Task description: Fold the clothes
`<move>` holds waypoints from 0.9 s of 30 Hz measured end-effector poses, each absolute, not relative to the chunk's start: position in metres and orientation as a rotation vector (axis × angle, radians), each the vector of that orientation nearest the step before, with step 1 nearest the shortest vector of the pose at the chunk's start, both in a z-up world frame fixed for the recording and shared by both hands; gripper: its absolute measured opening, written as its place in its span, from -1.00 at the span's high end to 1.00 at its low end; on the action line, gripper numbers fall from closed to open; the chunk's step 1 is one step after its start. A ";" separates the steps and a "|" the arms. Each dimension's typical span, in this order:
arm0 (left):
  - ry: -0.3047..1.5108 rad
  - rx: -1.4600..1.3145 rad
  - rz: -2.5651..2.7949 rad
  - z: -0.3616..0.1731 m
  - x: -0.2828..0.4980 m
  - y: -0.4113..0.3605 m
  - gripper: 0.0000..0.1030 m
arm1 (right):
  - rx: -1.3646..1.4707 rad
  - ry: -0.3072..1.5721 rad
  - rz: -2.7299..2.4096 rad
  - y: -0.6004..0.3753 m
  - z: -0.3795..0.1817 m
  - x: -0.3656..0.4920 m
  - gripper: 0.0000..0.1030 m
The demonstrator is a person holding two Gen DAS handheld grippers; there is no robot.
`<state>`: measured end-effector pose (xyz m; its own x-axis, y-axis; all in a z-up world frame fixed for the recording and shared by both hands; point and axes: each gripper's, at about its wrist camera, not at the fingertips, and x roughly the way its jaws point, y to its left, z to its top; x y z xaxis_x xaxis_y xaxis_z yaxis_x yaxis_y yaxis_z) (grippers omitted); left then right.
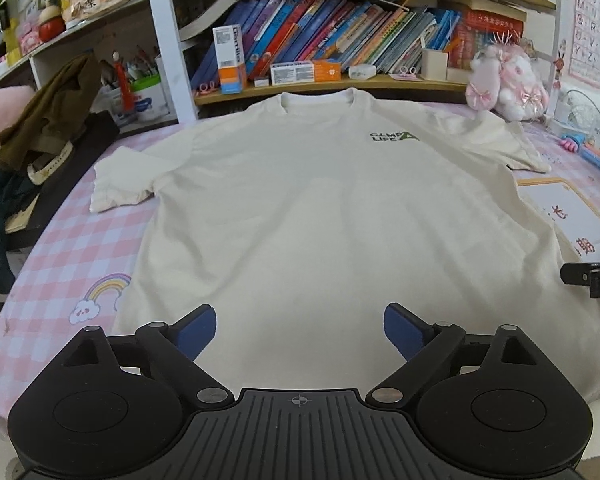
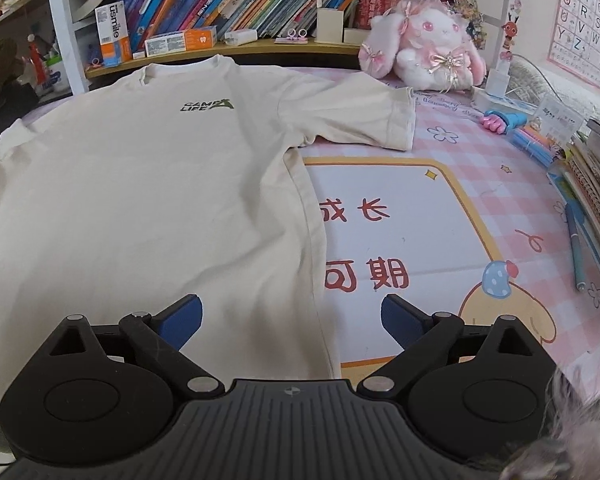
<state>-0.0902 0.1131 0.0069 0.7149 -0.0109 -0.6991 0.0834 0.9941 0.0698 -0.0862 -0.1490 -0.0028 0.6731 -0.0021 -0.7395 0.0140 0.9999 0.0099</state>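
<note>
My left gripper point(image 1: 300, 330) stands released, its two blue pads spread wide with nothing between them, above the lower part of the one cream cotton T-shirt point(image 1: 320, 216). My right gripper point(image 2: 291, 320) is likewise released and grasps nothing; its two blue pads straddle the shirt's side seam near the hem, one over cloth, one over the pink-and-white checked table cover point(image 2: 480, 152). The shirt lies flat and face up, collar at the far edge, its two short sleeves spread outward, one green chest logo point(image 2: 207, 105) showing. Beyond the right sleeve sits one pink-and-white plush rabbit point(image 2: 432, 44). A wooden shelf holding one row of leaning books point(image 1: 340, 32) runs behind the collar.
</note>
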 end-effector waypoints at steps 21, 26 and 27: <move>0.743 0.100 -0.254 0.006 -0.007 0.227 -0.85 | 0.078 0.814 -0.223 -0.038 -0.001 -0.077 -0.93; 0.769 0.005 -0.245 0.002 0.014 0.261 -0.85 | 0.076 0.815 -0.258 -0.009 -0.002 -0.076 -0.93; 0.775 -0.016 -0.242 0.001 0.018 0.268 -0.85 | 0.076 0.817 -0.267 -0.005 -0.002 -0.077 -0.93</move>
